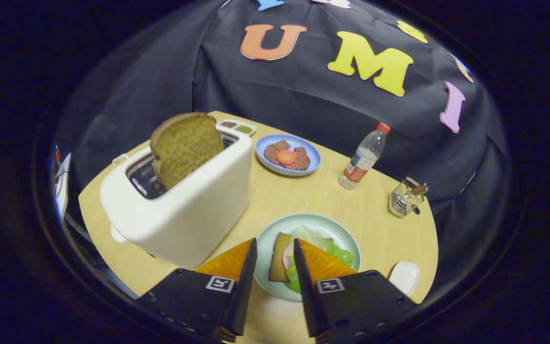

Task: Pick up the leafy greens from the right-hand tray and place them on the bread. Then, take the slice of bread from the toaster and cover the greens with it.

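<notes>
Now our gripper [275, 248] hangs over the green plate [342, 229], its fingers a little apart and holding nothing. The greens [337, 251] already lie on the bread [280, 258] there. We judge the brown slice [186, 145] standing in the toaster [194, 210] light, stiff and crumbly, best pinched at its top edge. The bottle [364, 156], blue plate [265, 143] and wire basket [404, 200] sit well apart.
</notes>
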Motion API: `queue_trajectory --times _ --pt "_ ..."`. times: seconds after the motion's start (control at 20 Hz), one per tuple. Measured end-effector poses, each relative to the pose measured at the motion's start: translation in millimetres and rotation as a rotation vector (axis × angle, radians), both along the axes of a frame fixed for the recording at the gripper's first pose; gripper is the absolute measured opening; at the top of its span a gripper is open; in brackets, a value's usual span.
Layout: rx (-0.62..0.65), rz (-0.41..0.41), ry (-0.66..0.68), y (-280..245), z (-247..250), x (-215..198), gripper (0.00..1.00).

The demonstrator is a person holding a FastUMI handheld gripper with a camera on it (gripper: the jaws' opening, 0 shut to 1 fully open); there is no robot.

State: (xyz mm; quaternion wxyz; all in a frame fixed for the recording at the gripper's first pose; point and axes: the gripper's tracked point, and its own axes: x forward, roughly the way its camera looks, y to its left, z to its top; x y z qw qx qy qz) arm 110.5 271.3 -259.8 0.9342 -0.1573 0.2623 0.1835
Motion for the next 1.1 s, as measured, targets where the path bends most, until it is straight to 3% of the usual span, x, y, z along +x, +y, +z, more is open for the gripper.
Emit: queue_trajectory --times 0.1,0.35,0.4,0.65,0.85,1.0,1.05,1.1 --pt "0.057 0.001 -0.038 22 28 -2 0.61" --pt "0.152 0.03 -0.04 88 71 -16 0.71" --pt "0.137 0.005 -0.044 94 73 -16 0.75" --pt "0.157 -0.122 0.035 125 62 -12 0.74" --pt "0.139 -0.246 0.111 121 45 -2 0.57" --pt "0.164 -0.262 0.153 118 43 4 0.15" --pt "0.166 -0.252 0.14 118 50 1 0.15" --pt "0.17 -0.246 0.129 118 56 0 0.08"
